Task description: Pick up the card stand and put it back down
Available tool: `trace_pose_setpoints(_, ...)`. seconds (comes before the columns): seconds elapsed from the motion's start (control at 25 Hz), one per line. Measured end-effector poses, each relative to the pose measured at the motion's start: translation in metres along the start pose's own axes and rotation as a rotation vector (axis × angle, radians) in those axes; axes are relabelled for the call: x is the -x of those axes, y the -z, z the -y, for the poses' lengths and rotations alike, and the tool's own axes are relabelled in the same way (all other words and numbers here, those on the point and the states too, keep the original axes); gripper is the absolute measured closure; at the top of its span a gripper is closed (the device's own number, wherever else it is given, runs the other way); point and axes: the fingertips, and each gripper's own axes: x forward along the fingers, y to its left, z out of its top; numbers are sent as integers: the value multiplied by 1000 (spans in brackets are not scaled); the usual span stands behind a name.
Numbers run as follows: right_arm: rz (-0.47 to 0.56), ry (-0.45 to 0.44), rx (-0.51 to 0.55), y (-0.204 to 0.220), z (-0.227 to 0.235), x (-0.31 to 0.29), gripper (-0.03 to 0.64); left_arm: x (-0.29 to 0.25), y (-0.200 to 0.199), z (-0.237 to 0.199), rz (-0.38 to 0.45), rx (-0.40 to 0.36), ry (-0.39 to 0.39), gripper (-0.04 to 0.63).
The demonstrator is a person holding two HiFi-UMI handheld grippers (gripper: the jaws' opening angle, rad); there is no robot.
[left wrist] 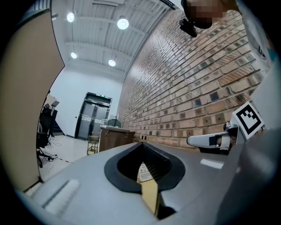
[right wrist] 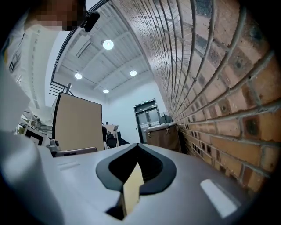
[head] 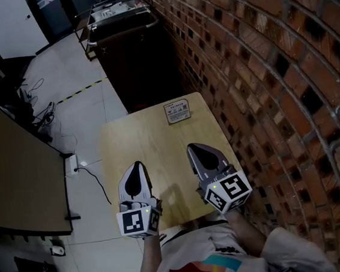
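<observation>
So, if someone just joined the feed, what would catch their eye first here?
First the curved brick wall filling the right side, then the small wooden table beside it, with a white card stand alone at its far edge. Nearer, the left hand-held gripper and the right hand-held gripper hover over the table's near half, both shut and empty.

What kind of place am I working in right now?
Probably an office or lab interior: a small wooden table with a card stand beside a long brick wall, cables trailing over the pale floor, double doors at the far end.
</observation>
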Motion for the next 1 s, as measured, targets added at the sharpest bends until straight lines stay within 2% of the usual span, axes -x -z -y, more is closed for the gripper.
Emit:
trace_pose_setpoints(0.28, -17, 1, -18, 7, 0, -2, 617, 2, -2, -9, 13, 18, -22, 591)
trace_pose_setpoints(0.44, -43, 31, 56, 10, 2, -5, 617, 0, -1, -11, 6, 24, -25, 591)
trace_pose_setpoints(1.0, -63, 86, 51, 9, 23, -11, 617, -4, -3, -12, 11, 21, -26, 591)
